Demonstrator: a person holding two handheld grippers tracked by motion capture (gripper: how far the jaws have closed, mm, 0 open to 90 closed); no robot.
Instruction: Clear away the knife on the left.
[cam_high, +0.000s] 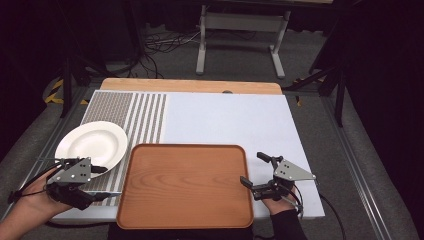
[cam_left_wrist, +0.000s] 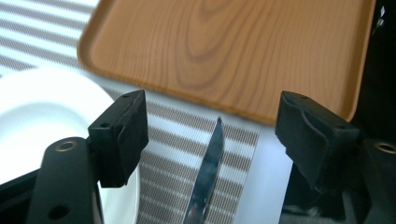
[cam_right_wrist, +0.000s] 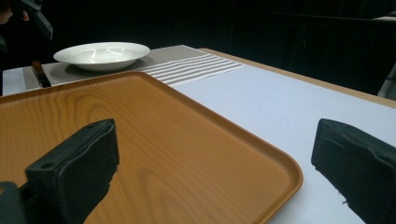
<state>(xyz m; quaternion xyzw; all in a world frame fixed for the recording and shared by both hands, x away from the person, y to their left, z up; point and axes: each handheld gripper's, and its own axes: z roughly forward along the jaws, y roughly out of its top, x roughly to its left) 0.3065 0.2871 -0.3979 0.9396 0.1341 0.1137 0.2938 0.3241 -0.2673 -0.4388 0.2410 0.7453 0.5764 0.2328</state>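
A wooden tray (cam_high: 185, 185) lies at the table's front edge, beside a white plate (cam_high: 92, 145) that sits on a striped placemat (cam_high: 125, 120). My left gripper (cam_high: 100, 183) is open just left of the tray, below the plate. In the left gripper view a knife blade (cam_left_wrist: 208, 172) lies on the placemat (cam_left_wrist: 177, 154) between the open jaws of that gripper (cam_left_wrist: 217, 140), its tip pointing at the tray (cam_left_wrist: 233, 51). My right gripper (cam_high: 252, 168) is open at the tray's right edge. In the right gripper view that gripper (cam_right_wrist: 215, 163) straddles the rim of the tray (cam_right_wrist: 140, 126), touching nothing.
The white table cover (cam_high: 230, 120) stretches behind and right of the tray. The plate (cam_right_wrist: 100, 53) stands beyond the tray's far corner, with the other gripper (cam_right_wrist: 37, 18) above it. Beyond the table are a grey floor, cables and a white stand (cam_high: 240, 30).
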